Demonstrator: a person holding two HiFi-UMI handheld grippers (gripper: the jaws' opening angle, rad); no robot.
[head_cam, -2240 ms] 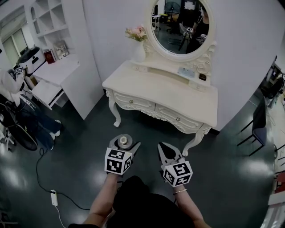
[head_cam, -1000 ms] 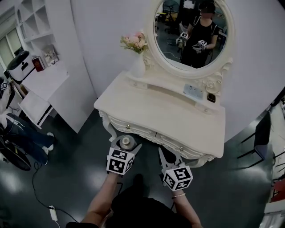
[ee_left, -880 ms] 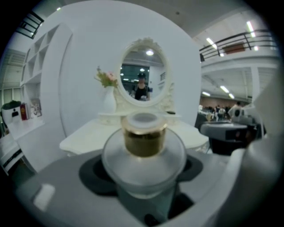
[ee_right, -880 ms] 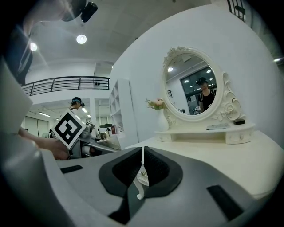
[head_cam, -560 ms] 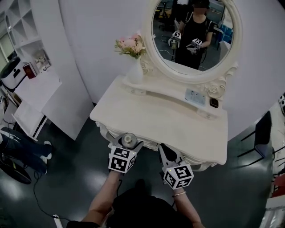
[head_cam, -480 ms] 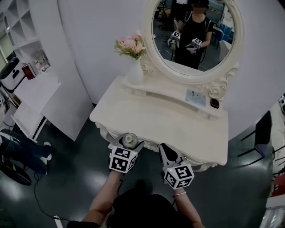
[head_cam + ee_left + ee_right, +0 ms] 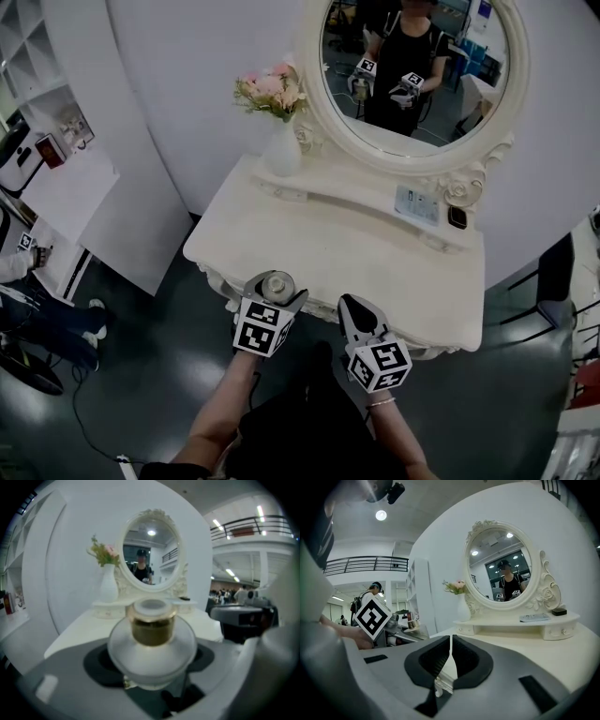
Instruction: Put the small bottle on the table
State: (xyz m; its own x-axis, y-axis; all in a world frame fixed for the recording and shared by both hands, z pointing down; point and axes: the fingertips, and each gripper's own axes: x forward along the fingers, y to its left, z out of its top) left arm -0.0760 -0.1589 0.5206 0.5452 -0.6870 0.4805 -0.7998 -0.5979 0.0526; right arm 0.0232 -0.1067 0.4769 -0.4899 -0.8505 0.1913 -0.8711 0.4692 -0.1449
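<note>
The left gripper [image 7: 274, 291], lower centre of the head view, clamps the small bottle [image 7: 151, 639] upright at the table's [image 7: 375, 248] front edge. The right gripper [image 7: 352, 309] is closed on nothing. Recommended procedure: advance over bare tabletop, lower level, seat the base, then release.

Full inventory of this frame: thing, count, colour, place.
dressing table: 1, cream, ahead against the wall
mirror: 1, oval, cream frame, on the table's back
vase: 1, white, holding pink flowers, table's back left
flat item: 1, pale, raised shelf, right side
small item: 1, dark, same shelf, far right
shelving unit: 1, white, left of table
chair: 1, dark, right edge
small bottle: 1, frosted with gold collar, held near the table's front edge
left gripper: shut on the small bottle
right gripper: jaws together, empty, beside it
</note>
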